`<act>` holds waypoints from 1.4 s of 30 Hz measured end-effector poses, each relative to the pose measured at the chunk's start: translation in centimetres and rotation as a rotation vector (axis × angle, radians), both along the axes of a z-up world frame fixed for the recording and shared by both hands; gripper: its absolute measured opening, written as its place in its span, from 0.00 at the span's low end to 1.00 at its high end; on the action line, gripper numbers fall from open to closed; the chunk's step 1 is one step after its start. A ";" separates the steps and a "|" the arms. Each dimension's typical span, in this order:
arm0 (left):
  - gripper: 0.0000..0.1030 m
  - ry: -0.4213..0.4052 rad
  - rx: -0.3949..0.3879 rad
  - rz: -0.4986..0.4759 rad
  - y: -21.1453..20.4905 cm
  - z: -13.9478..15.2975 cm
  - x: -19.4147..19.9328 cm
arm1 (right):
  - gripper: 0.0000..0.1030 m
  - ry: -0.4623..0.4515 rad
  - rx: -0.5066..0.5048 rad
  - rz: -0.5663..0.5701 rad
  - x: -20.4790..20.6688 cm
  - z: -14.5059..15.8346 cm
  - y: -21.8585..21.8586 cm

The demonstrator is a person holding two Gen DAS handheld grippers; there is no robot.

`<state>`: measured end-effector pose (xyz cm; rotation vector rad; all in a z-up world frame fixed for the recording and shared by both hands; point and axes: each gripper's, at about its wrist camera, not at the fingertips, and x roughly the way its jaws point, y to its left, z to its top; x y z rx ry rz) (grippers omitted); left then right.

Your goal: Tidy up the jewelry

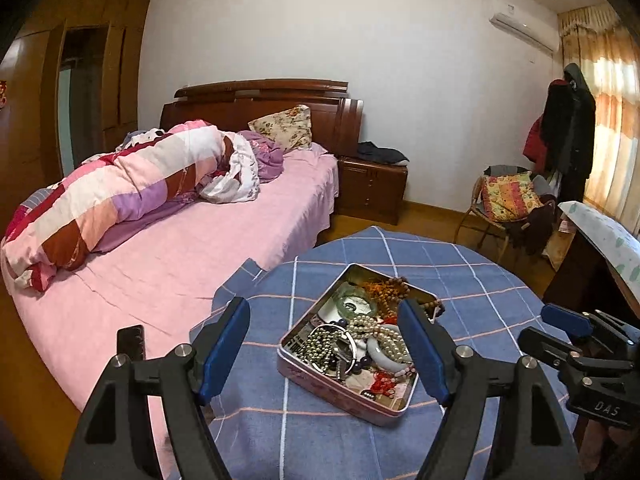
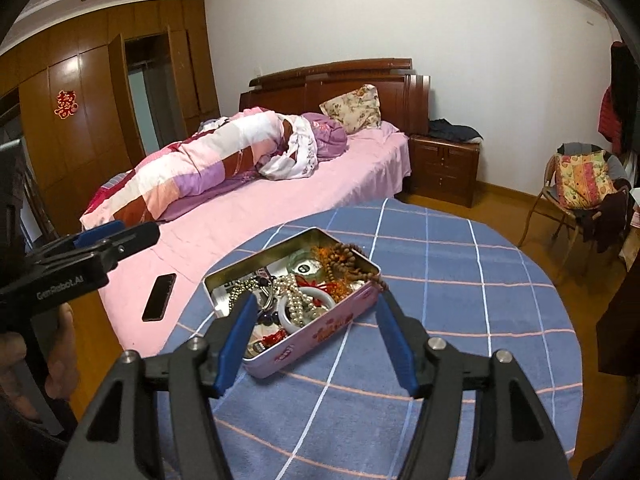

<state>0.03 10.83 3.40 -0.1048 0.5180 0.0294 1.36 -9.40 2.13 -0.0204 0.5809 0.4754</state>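
Note:
A pink metal tin (image 1: pixel 332 386) (image 2: pixel 320 334) sits open on the blue checked tablecloth. It holds tangled jewelry: pearl strands (image 1: pixel 380 332) (image 2: pixel 296 300), a white bangle (image 1: pixel 386 356) (image 2: pixel 306 294), brown wooden beads (image 1: pixel 394 290) (image 2: pixel 344 258), a green jade piece (image 1: pixel 354 302) and red cord items (image 1: pixel 384 386). My left gripper (image 1: pixel 326 320) is open and empty, held above and in front of the tin. My right gripper (image 2: pixel 316 316) is open and empty, just in front of the tin. Each gripper shows at the edge of the other's view.
The round table (image 1: pixel 480 300) (image 2: pixel 460 280) stands against a bed (image 1: pixel 180 248) (image 2: pixel 248 216) with pink sheets. A black phone (image 2: pixel 159 297) lies on the bed near the table. A chair with cushions (image 1: pixel 508 200) and a nightstand (image 1: pixel 372 188) stand beyond.

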 end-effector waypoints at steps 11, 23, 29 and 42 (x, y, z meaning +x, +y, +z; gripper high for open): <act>0.74 0.000 -0.006 -0.008 -0.3 0.1 -0.3 | 0.64 0.000 0.006 0.003 -0.4 0.0 -0.1; 0.74 0.006 -0.014 -0.009 -0.3 -0.1 -0.3 | 0.66 0.011 0.020 0.005 -0.5 -0.3 0.1; 0.74 0.007 -0.014 -0.010 -0.2 -0.1 -0.3 | 0.67 0.011 0.024 0.006 -0.5 -0.2 0.0; 0.74 0.012 -0.012 -0.014 -0.2 -0.1 -0.2 | 0.69 0.014 0.028 0.005 -0.5 -0.1 0.0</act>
